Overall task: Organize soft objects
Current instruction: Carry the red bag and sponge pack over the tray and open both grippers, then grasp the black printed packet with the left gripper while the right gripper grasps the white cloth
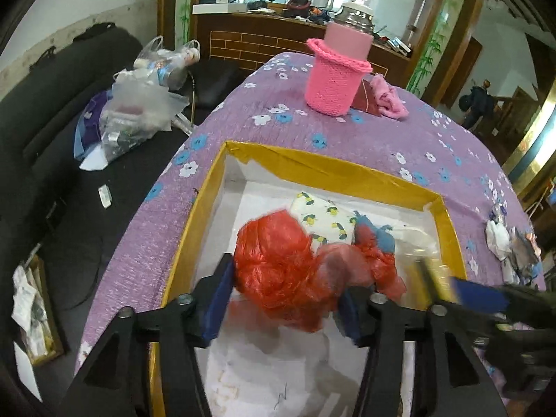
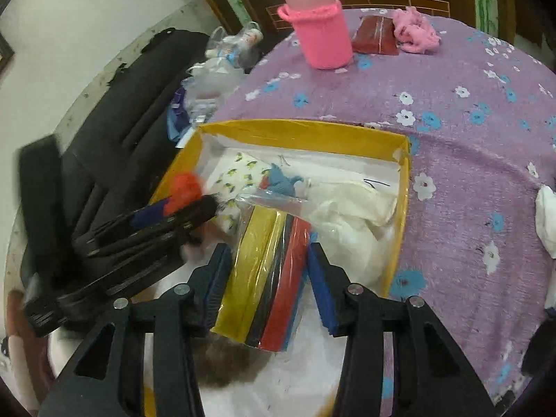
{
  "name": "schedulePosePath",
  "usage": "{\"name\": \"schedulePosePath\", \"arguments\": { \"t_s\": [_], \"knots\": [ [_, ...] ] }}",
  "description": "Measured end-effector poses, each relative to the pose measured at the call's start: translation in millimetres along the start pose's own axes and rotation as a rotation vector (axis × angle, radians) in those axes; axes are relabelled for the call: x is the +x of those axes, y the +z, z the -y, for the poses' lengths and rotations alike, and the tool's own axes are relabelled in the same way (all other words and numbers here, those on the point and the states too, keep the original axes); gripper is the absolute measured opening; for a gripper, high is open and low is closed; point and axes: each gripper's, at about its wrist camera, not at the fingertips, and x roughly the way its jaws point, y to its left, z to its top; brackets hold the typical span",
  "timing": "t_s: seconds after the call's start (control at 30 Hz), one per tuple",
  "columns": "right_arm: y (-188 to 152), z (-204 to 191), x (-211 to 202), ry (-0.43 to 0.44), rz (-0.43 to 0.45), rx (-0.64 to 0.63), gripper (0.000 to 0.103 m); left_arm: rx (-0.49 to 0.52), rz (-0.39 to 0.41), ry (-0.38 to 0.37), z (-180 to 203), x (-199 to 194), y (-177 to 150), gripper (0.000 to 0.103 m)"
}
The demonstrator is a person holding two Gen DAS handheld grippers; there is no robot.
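Note:
A yellow-rimmed box [image 1: 312,165] with a white inside sits on the purple flowered cloth. My left gripper [image 1: 283,295] is shut on a crumpled red plastic bag [image 1: 278,264] and holds it over the box. My right gripper [image 2: 269,267] is shut on a clear packet of yellow, black and red cloths [image 2: 271,278] above the box [image 2: 302,130]. In the box lie a lemon-print cloth [image 1: 323,219], a blue cloth [image 2: 283,182] and a white bag [image 2: 347,208]. The left gripper shows blurred at the left of the right wrist view [image 2: 166,215].
A pink knitted cup [image 1: 333,80] stands at the far side of the table beside a dark red pouch [image 2: 375,36] and a pink cloth [image 2: 415,31]. White crumpled items [image 1: 500,239] lie at the table's right edge. A black sofa [image 1: 69,111] with plastic bags is on the left.

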Motion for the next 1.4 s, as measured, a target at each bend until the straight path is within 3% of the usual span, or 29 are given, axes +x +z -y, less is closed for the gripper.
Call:
{"name": "schedulePosePath", "arguments": {
  "t_s": [0.13, 0.27, 0.5, 0.63, 0.73, 0.8, 1.0, 1.13, 1.2, 1.3, 1.4],
  "knots": [
    [1.6, 0.6, 5.9, -0.002, 0.003, -0.005, 0.052, -0.036, 0.008, -0.041, -10.0, -4.1, 2.1, 0.075],
    [2.7, 1.3, -9.3, 0.018, 0.049, 0.002, 0.052, -0.056, 0.071, -0.053, -24.2, -29.6, -7.7, 0.076],
    [-27.2, 30.3, -92.2, -0.025, 0.192, -0.017, 0.051, -0.022, 0.202, -0.097, -12.2, -95.3, -33.9, 0.083],
    [-46.5, 81.1, -158.2, -0.089, 0.3, 0.069, 0.051, 0.064, 0.25, -0.163, 21.7, -125.1, -51.7, 0.084],
    [-59.9, 136.8, -199.2, -0.181, 0.367, 0.18, 0.051, 0.125, 0.229, -0.233, 55.9, -132.7, -64.4, 0.084],
    [-64.3, 170.1, -210.4, -0.197, 0.368, 0.248, 0.051, 0.17, 0.211, -0.265, 81.1, -131.7, -72.1, 0.084],
    [-70.5, 266.7, -189.8, -0.053, 0.241, 0.497, 0.051, 0.227, 0.159, -0.322, 134.0, -128.1, -85.8, 0.084],
    [-62.6, 299.6, -170.0, -0.065, 0.224, 0.572, 0.051, 0.232, 0.147, -0.308, 146.5, -123.5, -84.3, 0.084],
    [-55.1, 305.9, -161.2, 0.002, 0.225, 0.588, 0.051, 0.228, 0.133, -0.289, 149.1, -118.3, -80.8, 0.084],
    [-42.4, 294.0, -153.5, 0.148, 0.223, 0.537, 0.052, 0.218, 0.122, -0.262, 155.1, -112.1, -73.8, 0.084],
    [-28.8, 252.6, -149.4, 0.335, 0.14, 0.349, 0.052, 0.198, 0.122, -0.249, 160.1, -106.8, -70.1, 0.084]
  ]
}}
